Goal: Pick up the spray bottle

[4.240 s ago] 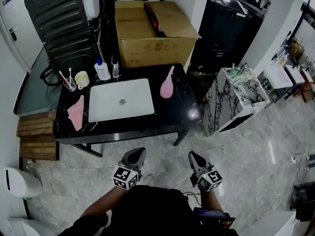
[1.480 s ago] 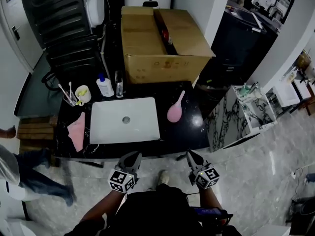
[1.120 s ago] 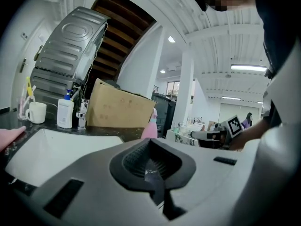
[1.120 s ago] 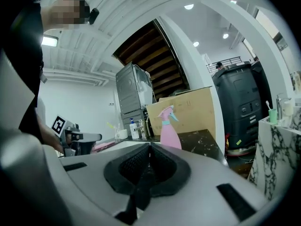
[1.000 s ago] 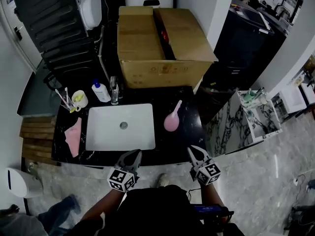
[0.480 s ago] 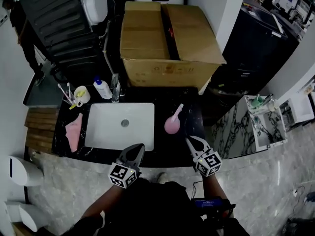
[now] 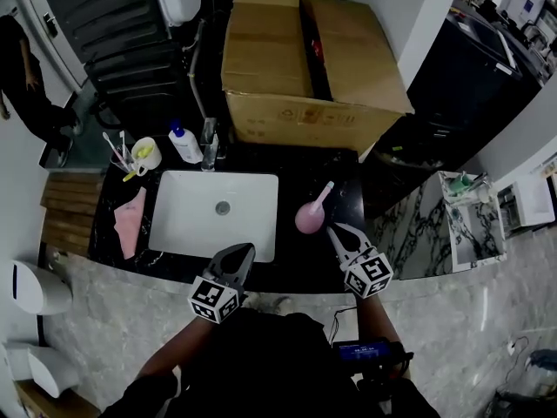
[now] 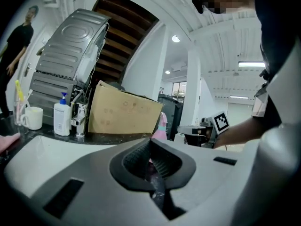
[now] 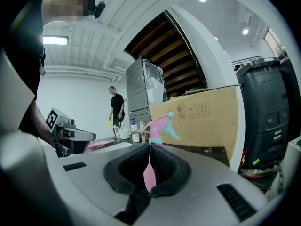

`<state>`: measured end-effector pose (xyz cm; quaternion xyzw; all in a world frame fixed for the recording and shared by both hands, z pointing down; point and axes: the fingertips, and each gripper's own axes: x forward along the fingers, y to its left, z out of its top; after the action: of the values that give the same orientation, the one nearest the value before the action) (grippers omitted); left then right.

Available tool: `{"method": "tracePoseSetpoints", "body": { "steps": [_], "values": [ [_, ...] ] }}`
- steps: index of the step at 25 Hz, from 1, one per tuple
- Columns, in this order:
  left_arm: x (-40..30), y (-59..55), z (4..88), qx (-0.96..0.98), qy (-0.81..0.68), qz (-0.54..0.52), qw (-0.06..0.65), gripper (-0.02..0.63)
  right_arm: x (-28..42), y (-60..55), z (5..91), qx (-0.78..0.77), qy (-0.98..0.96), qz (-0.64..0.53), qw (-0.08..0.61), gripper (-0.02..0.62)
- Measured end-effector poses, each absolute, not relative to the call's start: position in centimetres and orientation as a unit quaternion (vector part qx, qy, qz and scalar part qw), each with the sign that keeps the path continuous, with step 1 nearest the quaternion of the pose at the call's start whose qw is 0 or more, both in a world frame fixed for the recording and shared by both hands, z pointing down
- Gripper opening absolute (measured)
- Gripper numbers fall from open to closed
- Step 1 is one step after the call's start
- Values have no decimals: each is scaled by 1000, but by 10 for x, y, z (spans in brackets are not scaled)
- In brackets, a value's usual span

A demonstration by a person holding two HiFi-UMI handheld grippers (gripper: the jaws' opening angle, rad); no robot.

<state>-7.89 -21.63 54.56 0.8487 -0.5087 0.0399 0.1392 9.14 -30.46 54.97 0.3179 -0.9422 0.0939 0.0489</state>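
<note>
The pink spray bottle (image 7: 311, 215) stands on the black countertop (image 7: 300, 255), right of the white sink (image 7: 216, 216). My right gripper (image 7: 335, 232) is just in front of the bottle, a little to its right, shut and holding nothing. In the right gripper view the bottle's pink head with its light blue trigger (image 9: 160, 124) rises just past the closed jaws of my right gripper (image 9: 149, 150). My left gripper (image 7: 241, 252) hovers over the counter's front edge below the sink, shut and empty. Past the left gripper (image 8: 151, 146), a sliver of the bottle (image 8: 162, 126) shows.
A large cardboard box (image 7: 305, 59) stands behind the counter. A pump bottle (image 7: 184, 142), a faucet (image 7: 209, 143), a cup of toothbrushes (image 7: 144, 154) and a pink cloth (image 7: 130, 220) sit around the sink. A person (image 7: 26, 77) stands at far left. A marble cabinet (image 7: 474, 216) is at the right.
Both grippers have moved forward to the counter's front edge, the right one further, up close to the bottle. Both have stayed shut.
</note>
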Motion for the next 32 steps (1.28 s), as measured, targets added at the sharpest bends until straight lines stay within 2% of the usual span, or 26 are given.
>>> {"method": "tracePoseSetpoints", "body": {
  "steps": [6, 8, 16, 32],
  "values": [
    [-89, -222, 550, 849, -506, 37, 148, 8, 84, -316, 548, 322, -941, 97, 47, 40],
    [-93, -222, 554, 848, -507, 36, 152, 8, 81, -320, 550, 323, -940, 96, 51, 120],
    [-105, -229, 558, 843, -513, 31, 158, 8, 62, -337, 558, 322, -939, 82, 86, 189],
    [-117, -239, 560, 840, -517, 30, 162, 8, 45, -350, 563, 322, -939, 82, 92, 196]
  ]
}}
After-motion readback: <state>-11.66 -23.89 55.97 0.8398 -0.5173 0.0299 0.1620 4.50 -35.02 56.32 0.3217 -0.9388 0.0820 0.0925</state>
